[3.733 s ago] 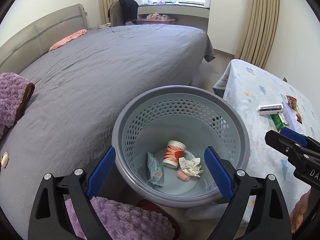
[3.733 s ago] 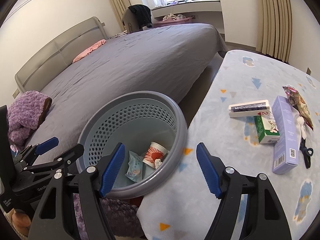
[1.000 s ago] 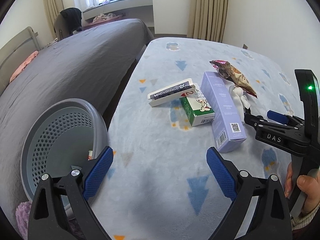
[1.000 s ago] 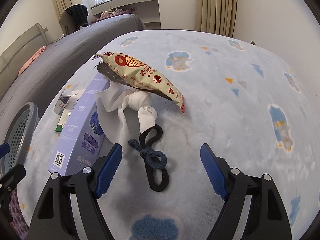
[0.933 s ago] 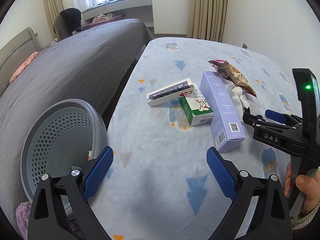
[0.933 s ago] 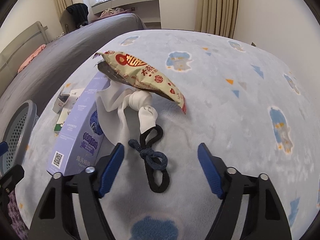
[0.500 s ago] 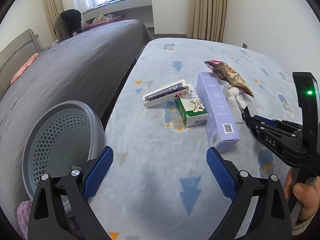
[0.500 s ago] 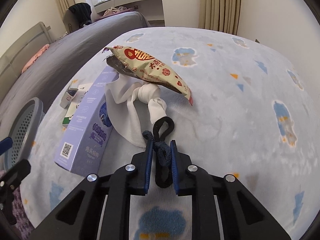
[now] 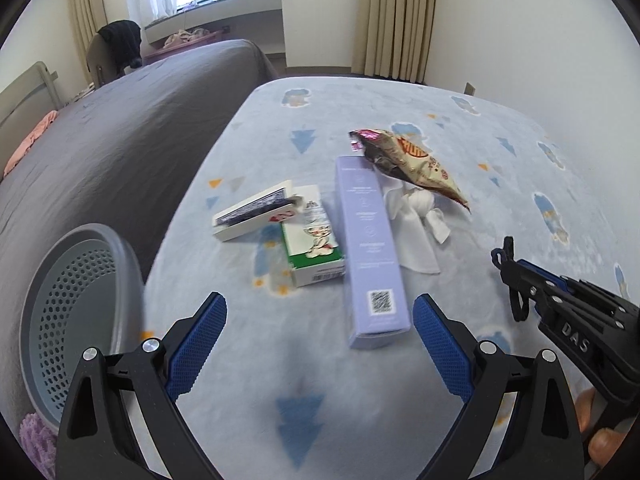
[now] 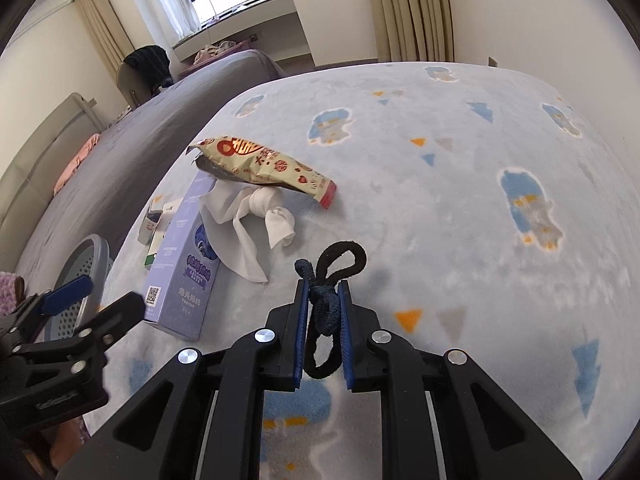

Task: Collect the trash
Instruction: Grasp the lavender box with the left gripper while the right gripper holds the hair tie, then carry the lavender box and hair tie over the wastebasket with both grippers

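— What lies on the pale blue blanket?
— A long lilac box, a green-and-white carton just beside it, a flat white case, a knotted white cloth and a torn snack wrapper.
— And the grippers?
— The left gripper stands with blue pads wide apart before the lilac box. The right gripper enters from the right, pinching a dark hair tie.
— Anything else?
— A grey perforated basket sits left, beside the grey bed.
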Demonstrator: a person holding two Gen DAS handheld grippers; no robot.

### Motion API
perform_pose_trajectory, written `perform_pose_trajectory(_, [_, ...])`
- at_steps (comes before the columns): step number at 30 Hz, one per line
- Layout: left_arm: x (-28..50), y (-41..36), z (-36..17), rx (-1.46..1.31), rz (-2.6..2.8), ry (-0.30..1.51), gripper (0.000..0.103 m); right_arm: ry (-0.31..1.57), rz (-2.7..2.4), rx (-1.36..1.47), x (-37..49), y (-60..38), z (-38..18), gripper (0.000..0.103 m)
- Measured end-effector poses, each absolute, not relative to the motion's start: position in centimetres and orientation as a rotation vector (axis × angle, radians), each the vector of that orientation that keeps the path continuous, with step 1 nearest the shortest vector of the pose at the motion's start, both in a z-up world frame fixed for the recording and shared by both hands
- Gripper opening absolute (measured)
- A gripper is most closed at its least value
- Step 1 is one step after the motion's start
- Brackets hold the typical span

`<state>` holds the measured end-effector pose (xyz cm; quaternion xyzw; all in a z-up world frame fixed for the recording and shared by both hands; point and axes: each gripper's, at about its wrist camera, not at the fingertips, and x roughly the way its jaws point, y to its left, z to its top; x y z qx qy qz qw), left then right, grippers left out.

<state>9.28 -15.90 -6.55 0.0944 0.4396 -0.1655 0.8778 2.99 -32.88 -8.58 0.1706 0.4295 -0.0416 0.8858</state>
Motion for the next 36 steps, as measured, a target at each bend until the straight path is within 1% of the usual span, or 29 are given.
perform_pose_trajectory(4, [10.4, -17.4, -7.8, 0.196, -0.335, 0.942, 0.093, 0.89, -0.079, 0.384, 2.7, -33.6, -8.5, 0.014])
perform_pose_trajectory(6, [10.8, -17.9, -8.5, 0.201, -0.329, 0.95, 0.09, 0.886, -0.072, 0.388, 2.7, -33.7, -8.4, 0.014])
perform_pose_trajectory(8, [11.0, -18.4, -9.3, 0.211, -0.325, 0.965, 0.076, 0.88, -0.066, 0.386, 2.5, -33.6, -8.2, 0.014])
perform_pose_trajectory(9, [11.1, -18.6, -9.5, 0.215, -0.323, 0.972, 0.071, 0.877, -0.062, 0.385, 2.4, -33.5, -8.1, 0.014])
perform_pose_trajectory(11, [11.1, -18.8, -10.0, 0.211, -0.332, 0.985, 0.054, 0.873, -0.058, 0.383, 2.3, -33.4, -7.8, 0.014])
perform_pose_trajectory(12, [11.0, -18.9, -10.1, 0.209, -0.337, 0.989, 0.049, 0.869, -0.055, 0.38, 2.2, -33.3, -7.6, 0.014])
perform_pose_trajectory(13, [11.0, -18.9, -10.2, 0.204, -0.343, 0.993, 0.039, 0.866, -0.052, 0.378, 2.2, -33.3, -7.5, 0.014])
perform_pose_trajectory(14, [10.9, -18.9, -10.3, 0.199, -0.353, 1.0, 0.031, 0.864, -0.05, 0.376, 2.2, -33.2, -7.4, 0.014])
perform_pose_trajectory(19, [9.6, -18.5, -10.3, 0.216, -0.379, 0.996, 0.031, 0.869, -0.049, 0.375, 2.3, -33.2, -7.5, 0.014])
perform_pose_trajectory(29, [4.3, -14.4, -10.2, 0.274, -0.439, 1.02, 0.031, 0.878, -0.029, 0.364, 2.6, -32.1, -7.7, 0.014])
perform_pose_trajectory(36, [3.3, -13.7, -10.1, 0.272, -0.449, 1.038, 0.032, 0.88, -0.022, 0.348, 2.4, -31.2, -7.6, 0.014])
